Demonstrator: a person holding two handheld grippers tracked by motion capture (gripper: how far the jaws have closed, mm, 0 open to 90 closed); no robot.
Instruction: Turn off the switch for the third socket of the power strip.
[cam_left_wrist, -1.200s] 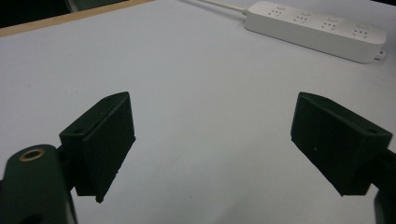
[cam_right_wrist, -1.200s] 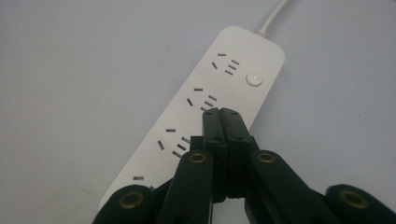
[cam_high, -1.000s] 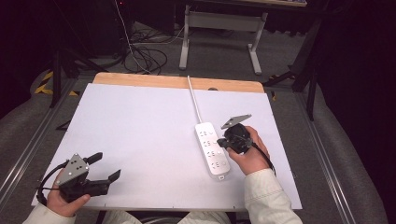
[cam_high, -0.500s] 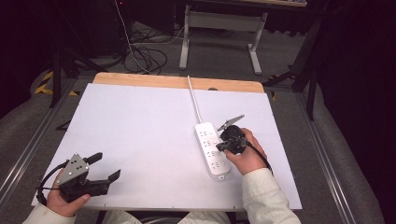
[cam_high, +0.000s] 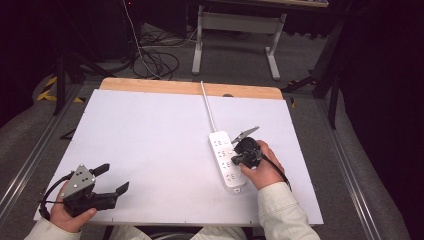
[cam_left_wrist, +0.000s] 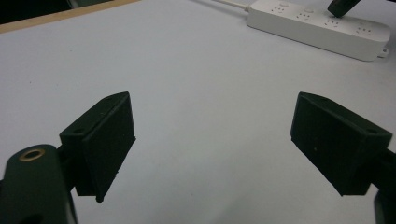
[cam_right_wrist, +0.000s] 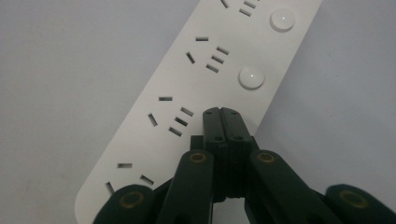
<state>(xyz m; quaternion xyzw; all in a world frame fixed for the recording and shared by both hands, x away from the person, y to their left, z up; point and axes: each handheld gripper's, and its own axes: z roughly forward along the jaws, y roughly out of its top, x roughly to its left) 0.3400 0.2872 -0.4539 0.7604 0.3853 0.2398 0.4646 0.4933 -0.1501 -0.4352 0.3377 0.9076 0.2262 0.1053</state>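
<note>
Closed jaws pressing a socket switch on the power strip.
Left gripper (cam_high: 107, 182) idle near the table's front-left corner, jaws wide and empty. Power strip (cam_high: 227, 159) lies right of centre; right gripper (cam_right_wrist: 222, 114), jaws closed together, tips over a button (cam_right_wrist: 251, 77) row: press straight down, centred.

One power strip (cam_high: 227, 160) is counted on one table (cam_high: 150, 135). Four socket groups and two round buttons (cam_right_wrist: 251, 77) are visible on it. Two grippers are counted: left (cam_high: 111, 180), right (cam_high: 239, 159).
</note>
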